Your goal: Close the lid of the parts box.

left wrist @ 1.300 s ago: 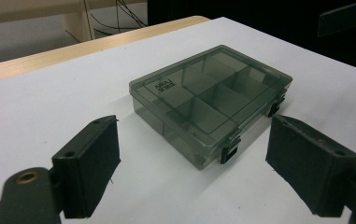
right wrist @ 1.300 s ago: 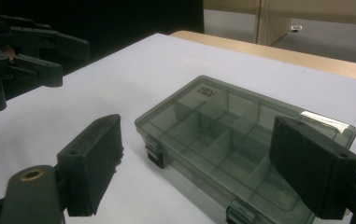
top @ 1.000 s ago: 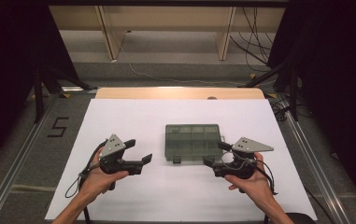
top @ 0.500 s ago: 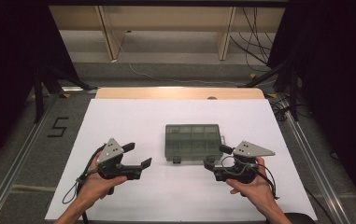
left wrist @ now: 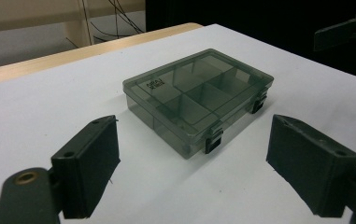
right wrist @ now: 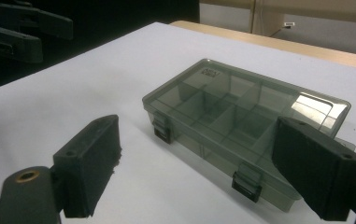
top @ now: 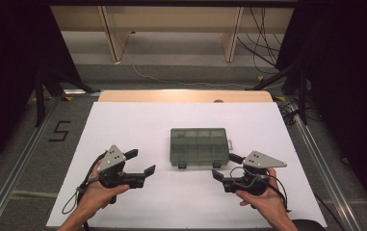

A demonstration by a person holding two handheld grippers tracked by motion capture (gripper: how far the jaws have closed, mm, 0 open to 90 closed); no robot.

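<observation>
Box (top: 200, 147): smoky translucent plastic, lid shut, divided inside into compartments, two dark latches on its near long side. Lies flat near the middle of the white worktop (top: 137, 125), long side toward the person. Small printed label on the lid at one far corner, unreadable.

Left tongs (top: 139, 162): to the near left of the box, held in the person's left hand (top: 97, 197), jaws spread wide and holding nothing, well apart from the box. In the left gripper view the box (left wrist: 199, 98) sits beyond and between the two jaws, untouched.

Right tongs (top: 226, 166): to the near right of the box, held in the right hand (top: 263, 204), jaws likewise apart and holding nothing; the far jaw lies just beside the box's near right corner, contact not discernible. In the right gripper view the box (right wrist: 241, 121) lies ahead, the right-hand jaw overlapping its end.

Cable: trails from each tool toward the person's edge of the worktop.
</observation>
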